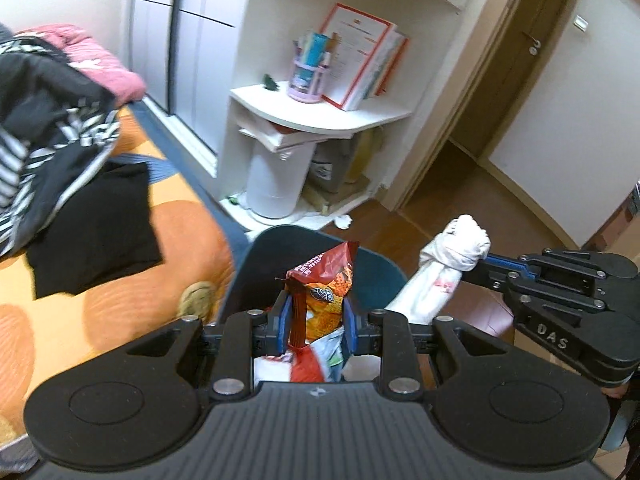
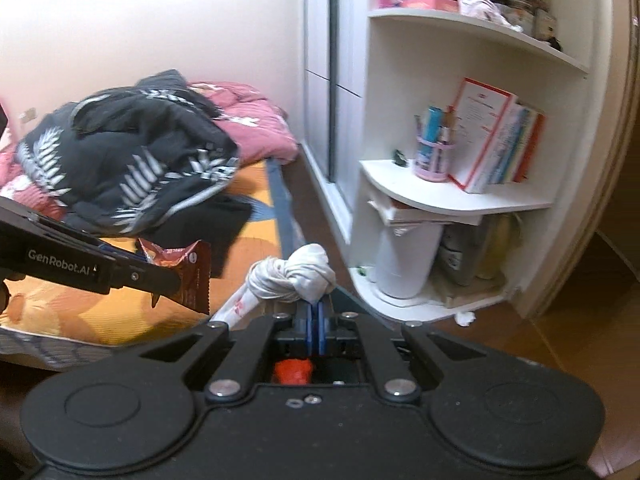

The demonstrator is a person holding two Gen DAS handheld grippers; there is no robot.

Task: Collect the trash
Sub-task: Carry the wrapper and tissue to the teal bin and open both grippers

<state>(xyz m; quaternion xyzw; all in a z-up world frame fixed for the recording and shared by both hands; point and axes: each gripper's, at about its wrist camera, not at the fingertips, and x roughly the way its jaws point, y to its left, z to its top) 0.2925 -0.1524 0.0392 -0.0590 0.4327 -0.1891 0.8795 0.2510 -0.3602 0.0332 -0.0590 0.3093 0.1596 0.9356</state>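
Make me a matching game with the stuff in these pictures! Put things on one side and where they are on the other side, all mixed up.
Things:
1. snack wrapper
2. knotted white bag
3. pencil cup
4. crumpled tissue

Places:
A. on the floor by the shelf
B. pinched in the right gripper
C. on the white shelf next to the books
D. held in the left gripper

Pairs: 1-D, 2-B, 3-C, 4-A
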